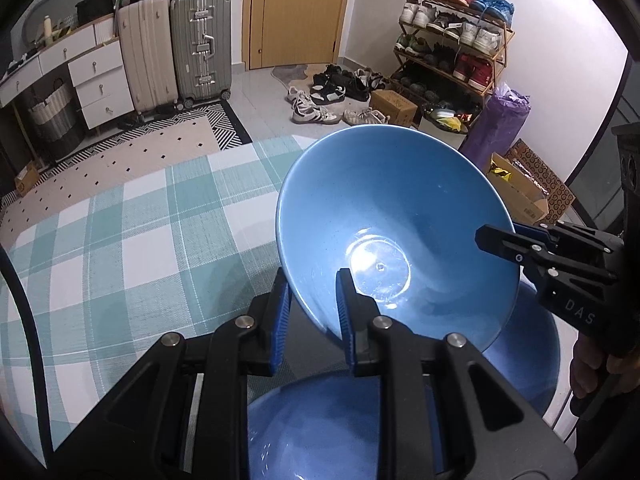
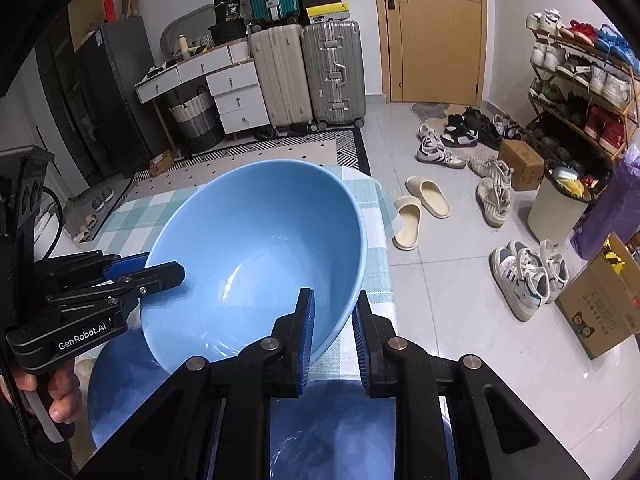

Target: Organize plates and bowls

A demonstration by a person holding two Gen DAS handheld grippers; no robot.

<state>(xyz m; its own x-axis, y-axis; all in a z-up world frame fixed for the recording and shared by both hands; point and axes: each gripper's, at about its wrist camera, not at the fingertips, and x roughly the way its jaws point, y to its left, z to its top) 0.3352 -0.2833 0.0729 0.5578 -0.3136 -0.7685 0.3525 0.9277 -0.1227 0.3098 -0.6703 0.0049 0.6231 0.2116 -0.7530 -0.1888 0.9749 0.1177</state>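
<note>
A light blue bowl (image 1: 384,216) hangs tilted above the table, held by its rim from two sides. My left gripper (image 1: 312,284) is shut on the near left part of the rim, one finger inside and one outside. My right gripper (image 2: 334,296) is shut on the opposite part of the rim in the same way. Each gripper also shows in the other view: the right gripper (image 1: 494,236) at the bowl's right edge, the left gripper (image 2: 168,268) at its left edge. Under the bowl lie two more blue dishes (image 1: 316,436) (image 1: 528,364), partly hidden by the grippers.
The table carries a teal and white plaid cloth (image 1: 132,232). Beyond it on the floor are a patterned rug (image 1: 172,136), suitcases (image 1: 200,44), a white drawer unit (image 1: 100,80), loose shoes (image 2: 444,152), a shoe rack (image 1: 452,44), cardboard boxes (image 2: 600,312) and a bin (image 2: 556,204).
</note>
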